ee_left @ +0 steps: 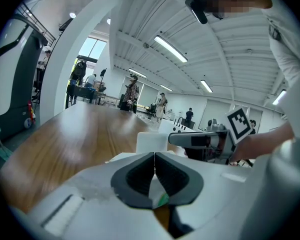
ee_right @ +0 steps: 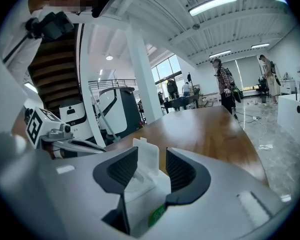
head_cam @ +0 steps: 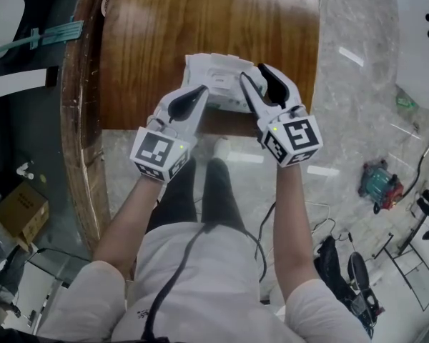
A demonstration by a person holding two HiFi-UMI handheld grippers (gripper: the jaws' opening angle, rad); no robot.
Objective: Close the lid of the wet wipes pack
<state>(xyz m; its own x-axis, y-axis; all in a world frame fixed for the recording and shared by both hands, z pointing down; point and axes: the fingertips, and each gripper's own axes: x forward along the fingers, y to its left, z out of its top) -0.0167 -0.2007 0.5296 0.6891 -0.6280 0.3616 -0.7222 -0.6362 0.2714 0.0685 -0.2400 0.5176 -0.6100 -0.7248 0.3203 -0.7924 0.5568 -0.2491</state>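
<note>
At twelve o'clock, on the surface's (head_cam: 200, 20) near edge, the wet wipes pack (head_cam: 218, 86) sits with its lid (ee_right: 147, 159) up, the left tool (head_cam: 202, 91) pinching its nine-o'clock side and the right tool (head_cam: 254, 76) open astride the lid, which likely needs pushing flat next.

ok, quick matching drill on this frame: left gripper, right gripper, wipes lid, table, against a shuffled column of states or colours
Column 1
1. left gripper
2. right gripper
3. lid of the wet wipes pack
4. table

Column 2
A. brown wood
B. jaws apart, either side of the lid
C. standing up, open
D. jaws together

Pairs: 1-D, 2-B, 3-C, 4-A
</note>
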